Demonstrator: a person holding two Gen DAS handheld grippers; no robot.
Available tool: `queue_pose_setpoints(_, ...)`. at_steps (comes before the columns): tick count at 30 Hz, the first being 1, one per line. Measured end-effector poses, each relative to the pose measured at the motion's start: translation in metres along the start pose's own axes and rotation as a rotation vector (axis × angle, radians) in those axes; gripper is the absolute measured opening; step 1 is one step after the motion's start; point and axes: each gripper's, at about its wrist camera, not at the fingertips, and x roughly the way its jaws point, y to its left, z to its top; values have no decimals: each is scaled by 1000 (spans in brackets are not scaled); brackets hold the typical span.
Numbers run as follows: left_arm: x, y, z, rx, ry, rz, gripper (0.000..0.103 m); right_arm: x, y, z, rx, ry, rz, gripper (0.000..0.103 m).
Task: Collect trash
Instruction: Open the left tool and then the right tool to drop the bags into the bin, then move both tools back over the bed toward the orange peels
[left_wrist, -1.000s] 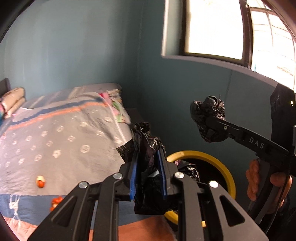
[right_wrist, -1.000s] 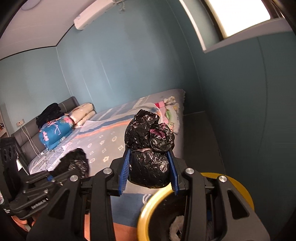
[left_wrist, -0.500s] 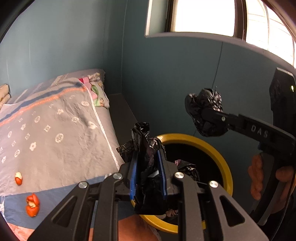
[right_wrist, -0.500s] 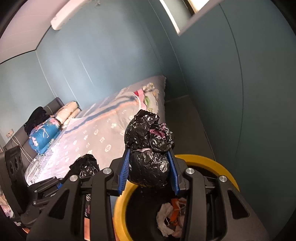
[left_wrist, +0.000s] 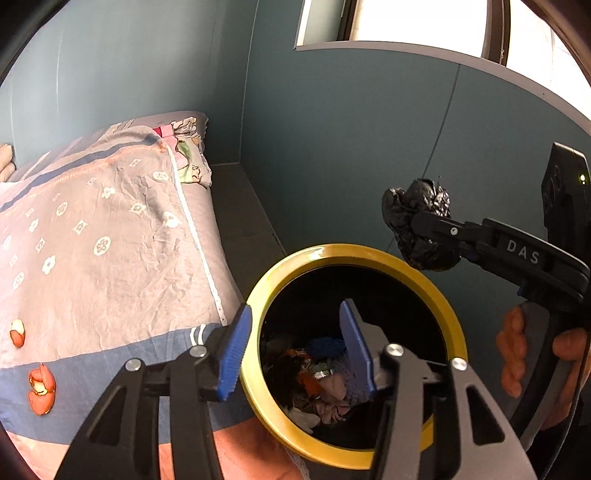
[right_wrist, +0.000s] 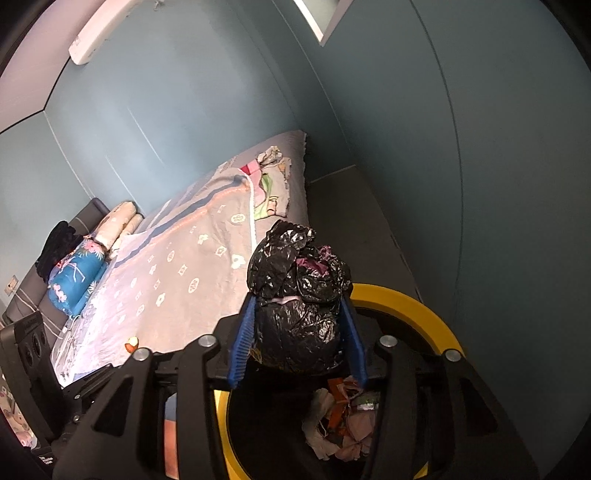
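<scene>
The left gripper (left_wrist: 293, 345) hung over the near rim of a yellow-rimmed trash bin (left_wrist: 439, 291), its blue pads (left_wrist: 234, 354) spread apart with nothing between them; its jaws had just been opening. Inside the bin lay a heap of mixed trash (left_wrist: 325, 387): scraps of paper, cloth and wrappers, though the bin's dark inside made single pieces hard to tell apart. The right gripper (right_wrist: 297, 339) was poised above the far side of the same bin, held by a person's hand (left_wrist: 517, 354), with a crumpled black plastic bag (right_wrist: 299, 299) between its pads. Its jaws had also just been opening, and from its own camera the pads stood close along the bag's sides; whether they pressed on it could not be told for certain. A bit of pink showed at the bag's top. Just beside the bin stood a bed (left_wrist: 110, 240) with a grey flower-patterned cover, and on that cover, well apart from the bin, lay two pieces of orange fruit peel (left_wrist: 40, 391).
</scene>
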Motion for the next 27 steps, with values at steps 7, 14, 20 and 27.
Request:
queue_pose_setpoints(7, -11, 18, 3, -49, -14, 16, 66, 2, -6, -1, 31, 1, -13, 57)
queue_pose_setpoints(14, -24, 39, 7, -83, -48, 75, 76, -3, -6, -3, 31, -36, 17, 69)
queue_pose_setpoints(20, -40, 63, 13, -91, -103, 142, 85, -1, 20, -1, -29, -61, 97, 75)
queue_pose_setpoints(27, -61, 103, 13, -140, -141, 214, 89, 1, 65, 4, -108, -102, 210, 81)
